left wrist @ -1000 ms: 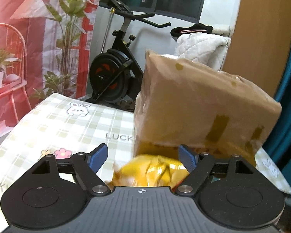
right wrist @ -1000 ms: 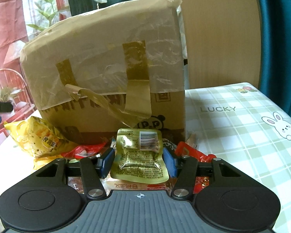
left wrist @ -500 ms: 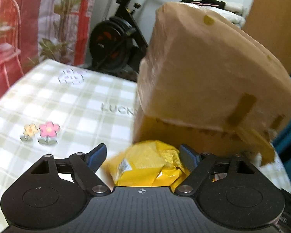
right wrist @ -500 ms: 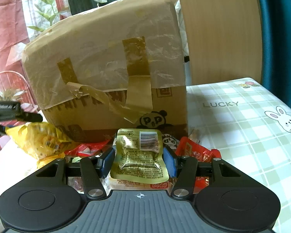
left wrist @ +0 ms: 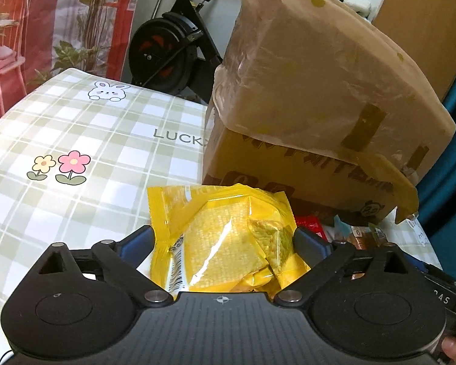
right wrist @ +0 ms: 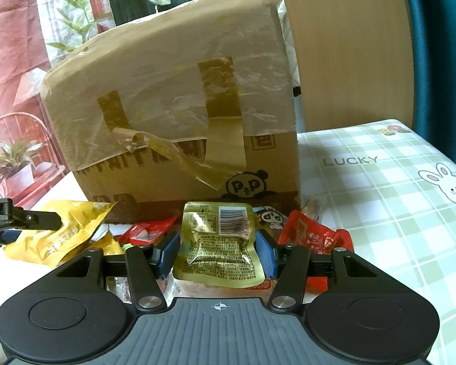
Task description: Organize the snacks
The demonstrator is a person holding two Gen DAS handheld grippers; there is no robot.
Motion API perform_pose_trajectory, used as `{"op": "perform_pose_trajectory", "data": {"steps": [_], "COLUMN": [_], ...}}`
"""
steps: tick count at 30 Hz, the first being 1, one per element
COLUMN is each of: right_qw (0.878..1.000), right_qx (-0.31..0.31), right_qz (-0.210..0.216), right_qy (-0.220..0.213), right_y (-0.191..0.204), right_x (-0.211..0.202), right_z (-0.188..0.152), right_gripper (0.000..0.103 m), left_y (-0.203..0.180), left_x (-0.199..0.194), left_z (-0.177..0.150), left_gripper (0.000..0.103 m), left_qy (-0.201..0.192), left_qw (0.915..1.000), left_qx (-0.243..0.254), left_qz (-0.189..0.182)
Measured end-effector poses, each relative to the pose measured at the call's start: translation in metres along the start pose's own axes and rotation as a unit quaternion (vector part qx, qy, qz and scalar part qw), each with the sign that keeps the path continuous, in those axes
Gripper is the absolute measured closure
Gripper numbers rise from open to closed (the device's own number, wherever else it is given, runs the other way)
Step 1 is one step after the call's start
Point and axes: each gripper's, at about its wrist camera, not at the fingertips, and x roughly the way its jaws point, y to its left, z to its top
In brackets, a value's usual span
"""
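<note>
Glossy foil yellow bag [left wrist: 225,237], taped cardboard box [right wrist: 179,115], matt plastic gripper [right wrist: 218,248]

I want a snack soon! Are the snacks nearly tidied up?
Not yet. No sorted group shows. The left gripper is opening around a yellow packet; the right gripper holds a gold pouch. Red packets lie jumbled before the cardboard box.

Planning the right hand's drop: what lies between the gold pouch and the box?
Right wrist view: gold pouch, box; between them only red packets and a panda wrapper.
</note>
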Motion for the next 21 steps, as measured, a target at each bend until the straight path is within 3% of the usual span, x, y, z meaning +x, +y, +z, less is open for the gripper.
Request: {"op": "perform_pose_trajectory", "data": {"steps": [2, 4, 6, 9, 11, 12, 13, 17, 18, 19, 21], "right_qw": [1.0, 1.0, 1.0, 1.0, 1.0, 1.0, 1.0, 1.0, 1.0, 1.0, 1.0], "right_qx": [0.001, 0.001, 0.001, 0.002, 0.003, 0.003, 0.003, 0.004, 0.004, 0.004, 0.003], "right_qz": [0.001, 0.002, 0.003, 0.004, 0.003, 0.003, 0.003, 0.005, 0.006, 0.006, 0.007], "right_qy": [0.0, 0.0, 0.0, -0.001, -0.001, -0.001, -0.001, -0.002, -0.002, -0.003, -0.003], "right_y": [0.0, 0.0, 0.0, -0.001, -0.001, -0.002, -0.002, 0.0, 0.001, 0.001, 0.002], "right_x": [0.0, 0.0, 0.001, 0.0, 0.0, -0.001, -0.001, -0.002, -0.002, -0.003, -0.004], "right_z": [0.0, 0.0, 0.0, -0.001, -0.001, -0.001, -0.001, -0.001, -0.001, -0.001, -0.001], "right_gripper": [0.052, 0.052, 0.052, 0.052, 0.052, 0.052, 0.052, 0.052, 0.052, 0.052, 0.052], "left_y": [0.003, 0.005, 0.007, 0.009, 0.01, 0.01, 0.009, 0.0, -0.002, -0.005, -0.007], "left_x": [0.004, 0.013, 0.026, 0.029, 0.027, 0.025, 0.023, 0.006, 0.002, -0.002, -0.006], "left_z": [0.001, 0.0, -0.004, -0.013, -0.013, -0.012, -0.011, -0.008, -0.007, -0.007, -0.009], "left_gripper": [0.001, 0.001, 0.009, 0.017, 0.03, 0.048, 0.055, 0.069, 0.078, 0.099, 0.099], "left_qy": [-0.003, 0.023, 0.053, 0.037, 0.03, 0.027, 0.021, -0.015, -0.019, -0.02, -0.017], "left_qw": [1.0, 0.9996, 0.9984, 0.999, 0.9991, 0.9993, 0.9995, 0.999, 0.9987, 0.9985, 0.9983], "left_qx": [-0.006, -0.014, -0.016, -0.012, -0.015, -0.013, -0.007, 0.031, 0.037, 0.043, 0.049], "left_qz": [-0.002, -0.004, 0.013, 0.022, 0.026, 0.023, 0.022, 0.03, 0.029, 0.028, 0.028]}}
